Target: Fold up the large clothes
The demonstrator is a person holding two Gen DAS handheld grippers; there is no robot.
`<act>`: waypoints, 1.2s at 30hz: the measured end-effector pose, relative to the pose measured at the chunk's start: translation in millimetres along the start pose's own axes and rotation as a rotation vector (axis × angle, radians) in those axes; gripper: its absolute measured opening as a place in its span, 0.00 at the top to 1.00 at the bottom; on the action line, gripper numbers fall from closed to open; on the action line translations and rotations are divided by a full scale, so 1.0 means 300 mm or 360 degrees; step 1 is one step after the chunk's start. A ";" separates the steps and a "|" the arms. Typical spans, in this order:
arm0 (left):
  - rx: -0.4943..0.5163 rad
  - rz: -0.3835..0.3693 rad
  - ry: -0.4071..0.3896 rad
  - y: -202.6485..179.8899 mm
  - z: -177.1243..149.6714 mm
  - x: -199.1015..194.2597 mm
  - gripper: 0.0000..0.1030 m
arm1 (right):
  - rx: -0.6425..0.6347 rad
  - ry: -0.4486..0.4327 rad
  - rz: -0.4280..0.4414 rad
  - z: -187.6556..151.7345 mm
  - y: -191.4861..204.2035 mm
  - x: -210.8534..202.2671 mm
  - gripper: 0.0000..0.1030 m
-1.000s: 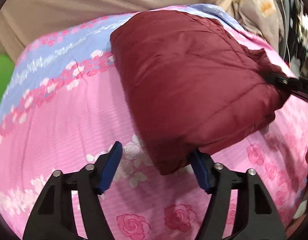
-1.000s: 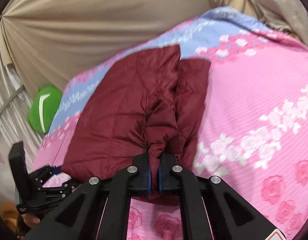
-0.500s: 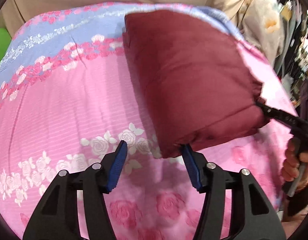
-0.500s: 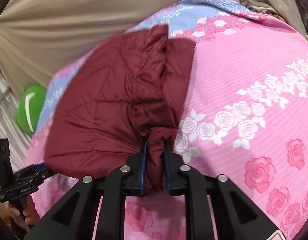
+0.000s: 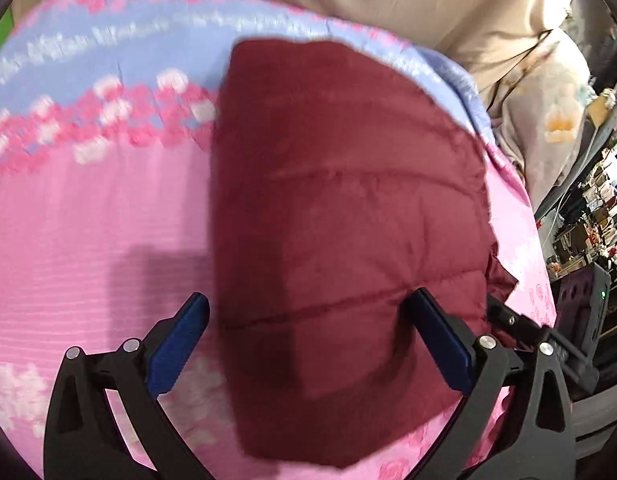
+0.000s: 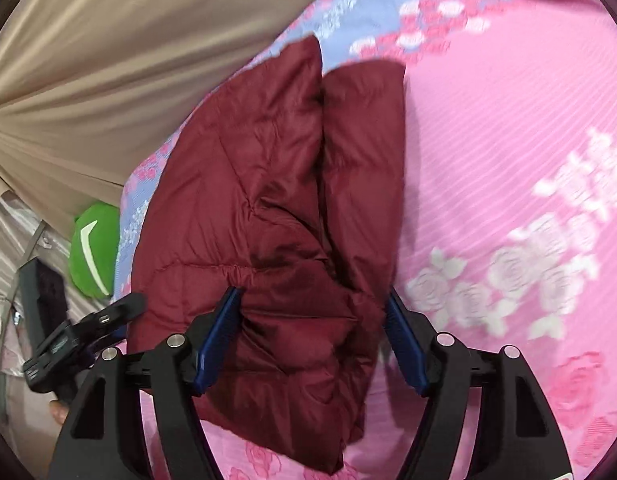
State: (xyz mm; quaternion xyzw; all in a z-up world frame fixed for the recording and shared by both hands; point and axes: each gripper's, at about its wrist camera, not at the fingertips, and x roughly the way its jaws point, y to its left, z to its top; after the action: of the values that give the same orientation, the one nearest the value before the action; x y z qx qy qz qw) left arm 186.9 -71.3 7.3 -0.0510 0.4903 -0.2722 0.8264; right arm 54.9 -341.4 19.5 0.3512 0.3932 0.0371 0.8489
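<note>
A folded dark red quilted jacket (image 5: 340, 208) lies on the pink and blue flowered bedspread (image 5: 88, 220). My left gripper (image 5: 308, 332) is open, its blue-padded fingers spread wide over the jacket's near edge. In the right wrist view the jacket (image 6: 260, 208) shows two folded halves with a seam between them. My right gripper (image 6: 312, 328) is open, with bunched jacket cloth lying loose between its fingers. The left gripper also shows in the right wrist view (image 6: 88, 328) at the jacket's left edge, and the right gripper shows in the left wrist view (image 5: 520, 324).
A beige curtain (image 6: 108, 60) hangs behind the bed. A green plush thing (image 6: 94, 252) sits at the bed's far left. Piled cloth (image 5: 548, 120) and cluttered shelves (image 5: 588, 216) stand to the right of the bed.
My right gripper has opened and let go of the jacket cloth it pinched. My left gripper has moved forward over the jacket's near edge and opened wider.
</note>
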 end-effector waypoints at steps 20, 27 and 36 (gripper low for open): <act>0.0025 0.0080 -0.0088 -0.006 0.003 0.086 0.04 | -0.0051 0.0058 0.0194 0.056 -0.016 0.099 0.22; -0.0022 -0.0092 -0.0045 0.054 0.015 0.108 0.04 | -0.0062 0.0107 0.0274 0.075 -0.027 0.119 0.38; 0.0119 -0.0118 -0.0136 0.002 0.030 0.026 0.47 | -0.0167 0.0001 0.0268 0.091 -0.007 0.037 0.77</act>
State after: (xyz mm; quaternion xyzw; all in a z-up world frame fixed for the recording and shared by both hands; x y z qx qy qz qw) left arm 197.6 -76.2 5.6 -0.0499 0.4418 -0.3182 0.8373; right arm 80.9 -354.6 23.4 0.3381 0.3601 0.1291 0.8599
